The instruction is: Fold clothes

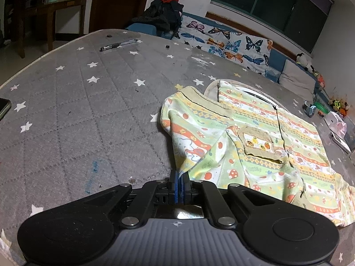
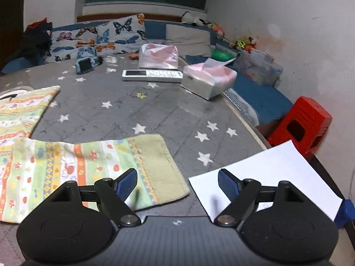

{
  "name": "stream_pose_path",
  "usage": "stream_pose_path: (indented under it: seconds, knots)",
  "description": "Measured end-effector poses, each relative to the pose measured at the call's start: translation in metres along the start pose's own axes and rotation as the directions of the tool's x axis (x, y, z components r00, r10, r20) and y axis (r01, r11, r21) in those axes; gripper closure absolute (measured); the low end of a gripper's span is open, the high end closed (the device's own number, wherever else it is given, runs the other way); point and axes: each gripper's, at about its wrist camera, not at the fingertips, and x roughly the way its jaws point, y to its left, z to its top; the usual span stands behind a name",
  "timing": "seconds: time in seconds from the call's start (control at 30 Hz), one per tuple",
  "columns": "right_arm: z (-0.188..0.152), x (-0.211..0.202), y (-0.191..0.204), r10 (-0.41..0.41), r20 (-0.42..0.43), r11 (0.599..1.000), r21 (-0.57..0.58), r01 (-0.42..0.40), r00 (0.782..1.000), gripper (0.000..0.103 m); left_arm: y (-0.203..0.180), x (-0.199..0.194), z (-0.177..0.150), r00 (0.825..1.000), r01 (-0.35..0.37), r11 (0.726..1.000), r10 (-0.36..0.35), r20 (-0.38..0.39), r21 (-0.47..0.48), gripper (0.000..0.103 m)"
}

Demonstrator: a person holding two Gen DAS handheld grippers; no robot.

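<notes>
A grey star-print bed (image 1: 77, 110) carries the patterned shirt (image 1: 255, 133), a white paper sheet (image 2: 266, 177) and a tissue box (image 2: 208, 82) holding pink tissue. The left claw (image 1: 179, 177) pinches the shirt's sleeve edge; the right claw (image 2: 177, 182) gapes wide just above the other cuff (image 2: 159, 168).

The right gripper (image 2: 177, 184) hangs wide open over the starry grey bed (image 2: 155, 119), between the patterned sleeve's ribbed cuff (image 2: 159, 168) and a white paper sheet (image 2: 273, 177).
</notes>
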Motion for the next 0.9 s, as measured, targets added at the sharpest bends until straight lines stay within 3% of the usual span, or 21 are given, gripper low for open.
stream_pose_path:
  seconds: [0.27, 0.47, 0.7, 0.9]
  knots:
    - [0.015, 0.02, 0.033, 0.093, 0.006, 0.993, -0.068, -0.093, 0.996, 0.021, -0.003, -0.007, 0.003, 1.0, -0.013, 1.0, 0.013, 0.008, 0.023, 0.096]
    - [0.026, 0.045, 0.043, 0.079, -0.017, 0.993, -0.089, -0.081, 0.997, 0.021, -0.002, -0.025, 0.002, 0.999, -0.035, 0.996, 0.033, 0.037, 0.078, 0.072]
    - [0.028, 0.033, 0.048, 0.133, 0.014, 0.987, -0.088, -0.131, 0.991, 0.021, -0.021, -0.045, 0.012, 0.994, -0.016, 0.983, -0.003, 0.105, 0.184, 0.074]
    - [0.025, 0.012, 0.059, 0.229, 0.03, 0.97, -0.085, -0.226, 0.973, 0.021, -0.061, -0.009, 0.037, 0.992, 0.0, 0.957, -0.037, 0.123, 0.29, 0.074]
